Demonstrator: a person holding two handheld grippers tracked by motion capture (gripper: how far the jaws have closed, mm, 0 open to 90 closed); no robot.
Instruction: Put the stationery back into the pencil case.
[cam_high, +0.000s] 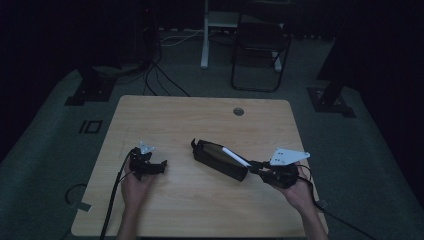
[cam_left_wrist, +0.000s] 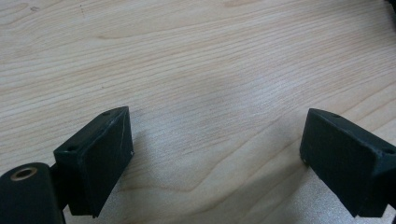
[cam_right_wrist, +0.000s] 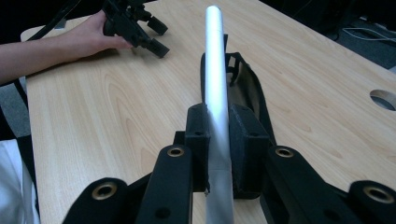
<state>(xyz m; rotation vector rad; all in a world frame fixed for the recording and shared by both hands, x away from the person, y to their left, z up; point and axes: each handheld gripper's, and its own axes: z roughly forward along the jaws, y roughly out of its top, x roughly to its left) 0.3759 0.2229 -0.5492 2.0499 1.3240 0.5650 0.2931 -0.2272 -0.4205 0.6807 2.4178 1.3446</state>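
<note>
My right gripper (cam_right_wrist: 218, 158) clamps a white pen (cam_right_wrist: 214, 70) over the open black pouch (cam_high: 218, 159) at mid-table; my left gripper (cam_high: 148, 166), jaws apart on bare wood, holds nothing. With 1 unsteadied pouch, the pen may snag its rim, though dim light hides the opening.

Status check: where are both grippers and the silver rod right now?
Right gripper shut on silver rod, rod above the open black pouch. Left gripper open, nothing between its jaws, low over bare table. Nothing in the way.
</note>
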